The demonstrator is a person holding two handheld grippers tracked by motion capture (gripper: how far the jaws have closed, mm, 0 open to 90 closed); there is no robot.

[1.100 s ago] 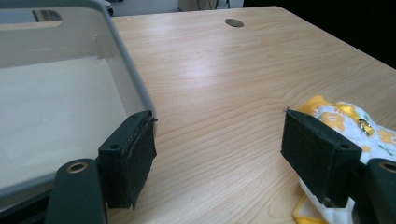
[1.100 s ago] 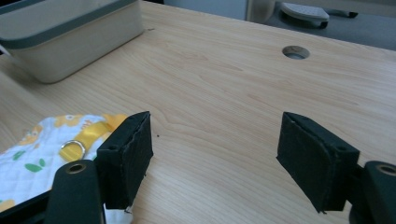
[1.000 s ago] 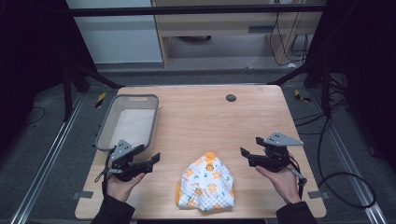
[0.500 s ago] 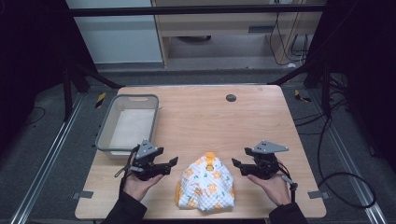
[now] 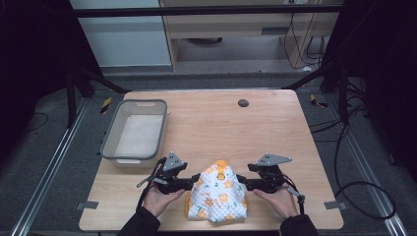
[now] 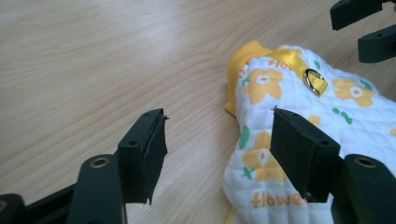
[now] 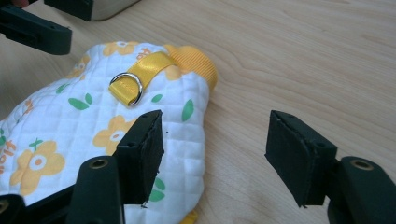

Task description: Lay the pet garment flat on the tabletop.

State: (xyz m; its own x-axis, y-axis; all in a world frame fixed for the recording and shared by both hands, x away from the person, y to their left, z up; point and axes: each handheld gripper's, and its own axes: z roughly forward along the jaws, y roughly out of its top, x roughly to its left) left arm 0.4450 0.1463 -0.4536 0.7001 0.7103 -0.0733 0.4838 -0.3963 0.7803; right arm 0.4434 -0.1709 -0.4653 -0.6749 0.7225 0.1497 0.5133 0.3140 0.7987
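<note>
A white quilted cloth item with orange flowers, yellow trim and a metal D-ring lies near the table's front edge. My left gripper is at its left side and my right gripper at its right, both low over the wood. In the left gripper view the cloth's edge reaches between the jaws, which have just been closing but stand apart and do not press on it. The right gripper view shows the same: jaws just closing, still apart, one over the cloth, the other over bare wood.
A grey plastic bin stands at the table's left, just behind my left hand. A small black round disc is set in the wooden table at the back. The front edge runs just below the cloth.
Both grippers have moved inward and down from the table's sides to the cloth. They now flank it closely, with their jaws a little narrower.
</note>
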